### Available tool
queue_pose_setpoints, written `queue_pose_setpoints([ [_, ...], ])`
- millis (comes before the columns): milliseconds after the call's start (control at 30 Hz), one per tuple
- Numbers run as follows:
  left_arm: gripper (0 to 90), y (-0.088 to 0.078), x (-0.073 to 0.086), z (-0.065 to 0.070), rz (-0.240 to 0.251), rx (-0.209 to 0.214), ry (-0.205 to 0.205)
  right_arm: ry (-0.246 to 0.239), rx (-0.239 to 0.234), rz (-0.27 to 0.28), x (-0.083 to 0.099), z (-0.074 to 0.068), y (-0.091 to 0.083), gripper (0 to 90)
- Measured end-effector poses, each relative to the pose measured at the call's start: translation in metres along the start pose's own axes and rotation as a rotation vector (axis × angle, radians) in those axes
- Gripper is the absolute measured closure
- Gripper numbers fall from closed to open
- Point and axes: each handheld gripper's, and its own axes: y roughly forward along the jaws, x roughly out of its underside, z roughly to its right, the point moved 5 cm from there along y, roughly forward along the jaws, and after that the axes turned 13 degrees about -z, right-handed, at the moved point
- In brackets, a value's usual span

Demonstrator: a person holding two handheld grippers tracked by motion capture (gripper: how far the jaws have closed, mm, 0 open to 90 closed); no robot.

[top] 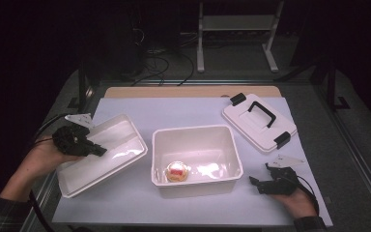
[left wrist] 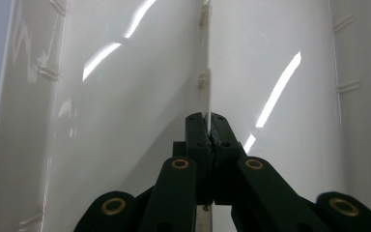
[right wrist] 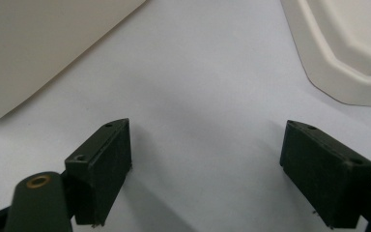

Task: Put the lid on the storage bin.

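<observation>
My left gripper (top: 99, 151) is shut on the rim of a shallow white tray (top: 121, 137) at the left, which hangs tilted with its near end low. In the left gripper view the jaws (left wrist: 206, 121) pinch the tray's thin wall (left wrist: 204, 72) edge-on. A deeper white bin (top: 193, 129) stands in the middle of the table, with a round pale bun with a red patch (top: 177, 171) inside near its front wall. My right gripper (top: 260, 173) rests on the table at the bin's right front corner, open, with nothing between its fingers (right wrist: 205, 130).
A white lid (top: 258, 121) with a black handle and black clips lies at the back right; its edge (right wrist: 348, 53) shows in the right gripper view, as does the bin's wall (right wrist: 38, 43). A pale mat (top: 188, 108) covers the table.
</observation>
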Motion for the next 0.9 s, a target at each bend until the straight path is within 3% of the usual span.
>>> queue_pose_setpoints([
  [300, 88.8, -0.009, -0.032, 0.013, 0.021, 0.01, 0.078, 0.0, 0.0, 0.0, 0.0, 0.0, 0.0, 17.8],
  [900, 88.8, -0.003, -0.116, 0.055, 0.025, 0.034, 0.274, 0.0, 0.0, 0.001, 0.0, 0.0, 0.0, 17.9],
])
